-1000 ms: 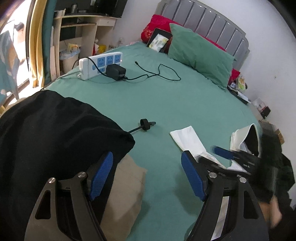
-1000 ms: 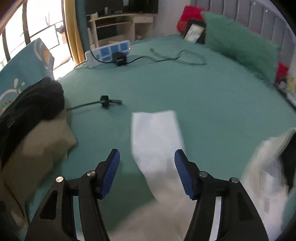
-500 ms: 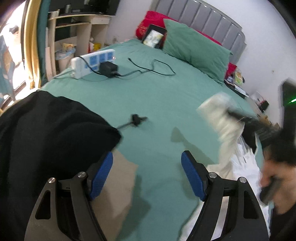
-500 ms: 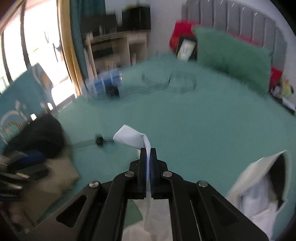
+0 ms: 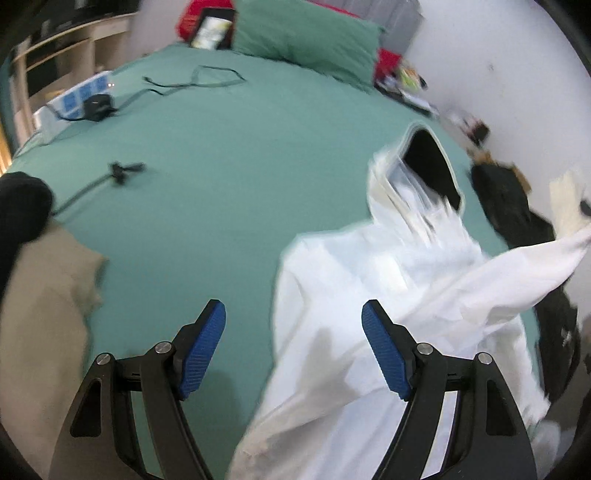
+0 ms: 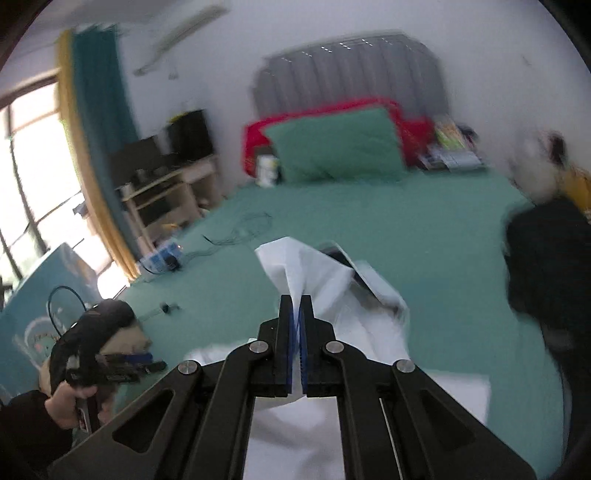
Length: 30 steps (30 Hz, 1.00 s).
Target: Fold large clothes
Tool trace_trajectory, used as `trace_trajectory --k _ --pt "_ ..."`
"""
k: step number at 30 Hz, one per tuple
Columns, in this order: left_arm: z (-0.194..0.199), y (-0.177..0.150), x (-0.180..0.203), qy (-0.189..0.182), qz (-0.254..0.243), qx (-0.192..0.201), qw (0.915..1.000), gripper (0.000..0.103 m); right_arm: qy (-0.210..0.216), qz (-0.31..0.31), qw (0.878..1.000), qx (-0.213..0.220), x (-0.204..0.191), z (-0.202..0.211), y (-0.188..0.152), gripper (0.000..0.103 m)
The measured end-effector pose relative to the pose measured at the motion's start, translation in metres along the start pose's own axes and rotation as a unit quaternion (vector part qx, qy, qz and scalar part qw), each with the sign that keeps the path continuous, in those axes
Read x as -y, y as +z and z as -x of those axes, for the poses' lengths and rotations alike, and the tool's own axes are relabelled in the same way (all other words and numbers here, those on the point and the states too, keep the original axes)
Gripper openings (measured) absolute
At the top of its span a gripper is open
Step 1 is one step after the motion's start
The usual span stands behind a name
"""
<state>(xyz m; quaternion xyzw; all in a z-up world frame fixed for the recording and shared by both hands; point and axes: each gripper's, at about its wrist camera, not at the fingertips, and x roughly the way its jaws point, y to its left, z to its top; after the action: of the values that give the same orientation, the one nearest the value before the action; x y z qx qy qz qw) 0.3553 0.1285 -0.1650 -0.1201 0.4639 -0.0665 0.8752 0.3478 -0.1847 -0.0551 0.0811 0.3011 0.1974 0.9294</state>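
A white hooded garment (image 5: 369, 295) lies rumpled on the green bed (image 5: 221, 184), its dark-lined hood (image 5: 428, 166) toward the far side. One sleeve (image 5: 535, 258) is pulled taut up and to the right. My right gripper (image 6: 295, 306) is shut on that sleeve's white cloth (image 6: 314, 269), raised above the bed. My left gripper (image 5: 293, 350) stands open just above the garment's near left edge, with nothing pressed between its blue pads (image 5: 201, 347). In the right wrist view a hand (image 6: 70, 402) holds the left gripper (image 6: 144, 363) low at the left.
A black garment (image 5: 18, 214) and a tan one (image 5: 44, 314) lie at the bed's left. A cable with a black clip (image 5: 122, 171), a power strip (image 5: 77, 99) and a green pillow (image 5: 306, 33) sit farther off. Dark clothes (image 5: 509, 199) are heaped at the right edge.
The right gripper shut on the white sleeve and carried it up and to the right. The left gripper swung right, from over the black garment toward the white one.
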Motion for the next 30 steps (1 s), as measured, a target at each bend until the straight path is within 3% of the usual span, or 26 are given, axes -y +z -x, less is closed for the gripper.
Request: trace_trajectory --k 5,8,11,12,19,22,24,26,27,28,29,30 --pt "-0.019 -0.040 0.028 -0.023 -0.029 -0.066 0.9971 0.080 -0.050 -0.078 0.990 -0.104 0.067 0.007 -0.088 0.005" --pt "-0.026 -0.060 0.035 -0.004 -0.049 -0.095 0.9943 0.080 -0.078 -0.116 0.979 -0.146 0.089 0.015 -0.131 0.007" --pt "-0.019 -0.058 0.038 -0.004 -0.061 -0.083 0.9947 0.080 -0.113 -0.137 0.968 -0.175 0.106 0.024 -0.157 0.031" --pt "-0.016 -0.053 0.037 -0.008 -0.060 -0.075 0.9954 0.080 -0.118 -0.138 0.967 -0.178 0.110 0.026 -0.160 0.038" --pt "-0.013 0.004 0.030 0.003 -0.075 0.001 0.9972 0.080 -0.129 -0.132 0.974 -0.129 0.135 0.041 -0.130 0.042" --pt "-0.040 0.010 0.026 0.000 -0.078 -0.021 0.9967 0.080 -0.088 -0.119 0.979 -0.141 0.137 0.014 -0.121 0.042" --pt "-0.055 0.009 0.022 0.006 -0.072 -0.036 0.9967 0.070 -0.079 -0.107 0.977 -0.167 0.138 -0.012 -0.125 0.042" --pt "-0.064 0.008 0.020 -0.001 -0.069 -0.035 0.9970 0.037 -0.092 -0.090 0.975 -0.183 0.138 -0.030 -0.131 0.042" --pt "-0.065 0.007 0.019 0.000 -0.069 -0.032 0.9971 0.026 -0.105 -0.078 0.974 -0.186 0.135 -0.033 -0.134 0.036" --pt "-0.064 0.007 0.017 0.006 -0.070 -0.024 0.9973 0.003 -0.112 -0.068 0.974 -0.183 0.132 -0.034 -0.135 0.011" --pt "-0.060 0.007 0.015 0.011 -0.067 -0.014 0.9976 0.003 -0.116 -0.054 0.975 -0.180 0.127 -0.033 -0.134 0.001" --pt "-0.058 0.008 0.013 0.010 -0.060 -0.003 0.9981 0.003 -0.128 -0.042 0.975 -0.176 0.123 -0.029 -0.133 0.001"
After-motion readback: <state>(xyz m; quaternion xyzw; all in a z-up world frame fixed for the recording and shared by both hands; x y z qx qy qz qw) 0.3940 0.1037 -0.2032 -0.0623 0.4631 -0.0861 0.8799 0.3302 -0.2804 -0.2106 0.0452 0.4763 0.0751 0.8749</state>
